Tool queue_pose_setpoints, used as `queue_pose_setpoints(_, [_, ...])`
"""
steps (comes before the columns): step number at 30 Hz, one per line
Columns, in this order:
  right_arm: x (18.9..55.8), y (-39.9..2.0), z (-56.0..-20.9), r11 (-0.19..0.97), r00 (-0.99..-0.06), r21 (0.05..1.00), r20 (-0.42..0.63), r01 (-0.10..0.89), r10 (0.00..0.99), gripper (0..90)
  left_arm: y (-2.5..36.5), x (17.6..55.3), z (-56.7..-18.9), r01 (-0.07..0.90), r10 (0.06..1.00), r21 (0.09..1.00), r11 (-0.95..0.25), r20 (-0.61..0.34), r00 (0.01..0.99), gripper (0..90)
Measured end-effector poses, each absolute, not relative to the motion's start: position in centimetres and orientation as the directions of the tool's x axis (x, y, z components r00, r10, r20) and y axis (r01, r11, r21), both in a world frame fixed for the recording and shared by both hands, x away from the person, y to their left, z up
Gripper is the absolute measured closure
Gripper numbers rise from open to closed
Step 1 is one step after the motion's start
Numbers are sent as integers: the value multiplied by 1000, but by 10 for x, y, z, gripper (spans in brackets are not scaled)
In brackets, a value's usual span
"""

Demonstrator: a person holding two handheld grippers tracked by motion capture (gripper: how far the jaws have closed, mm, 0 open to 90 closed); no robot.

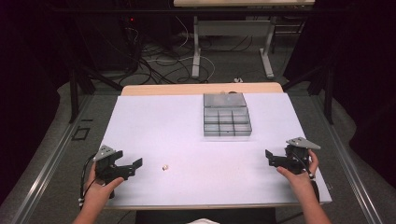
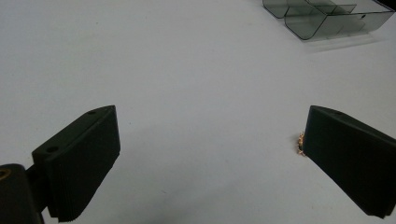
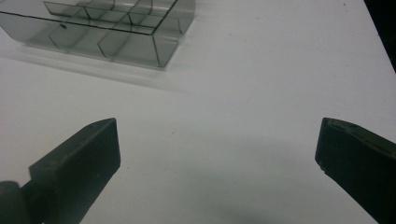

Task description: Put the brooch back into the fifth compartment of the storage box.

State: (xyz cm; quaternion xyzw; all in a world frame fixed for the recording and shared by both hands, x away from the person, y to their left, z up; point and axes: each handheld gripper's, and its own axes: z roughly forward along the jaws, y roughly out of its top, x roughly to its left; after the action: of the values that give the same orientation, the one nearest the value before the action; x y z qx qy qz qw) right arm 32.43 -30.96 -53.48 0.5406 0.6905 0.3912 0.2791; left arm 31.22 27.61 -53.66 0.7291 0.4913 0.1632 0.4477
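Observation:
A clear grey compartment box [image 1: 227,121] with its lid laid open behind it stands at the table's far middle. A tiny tan piece [image 1: 164,166] lies on the white tabletop near the front. My left gripper [image 1: 128,159] hovers just left of that piece, held by a hand, with its jaws wide apart and nothing between them. In the left gripper view [image 2: 212,112] the piece [image 2: 300,142] peeks out from behind the right jaw. My right gripper [image 1: 272,159] is at the front right, open and holding nothing [image 3: 218,123], and the box [image 3: 102,28] lies ahead of it to the left.
The white table [image 1: 187,140] ends close behind the box in a bare wooden strip [image 1: 201,88]. Beyond it are a dark floor with tangled cables [image 1: 154,63] and another table's legs [image 1: 196,51]. Both forearms come in over the front edge.

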Motion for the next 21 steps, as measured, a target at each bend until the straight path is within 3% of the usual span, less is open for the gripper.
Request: queue_pose_setpoints(21, [316,-260,-523,218,-407,876,-28,430,913,0,275,310,-537,555,866,825,-110,-195,461,56])
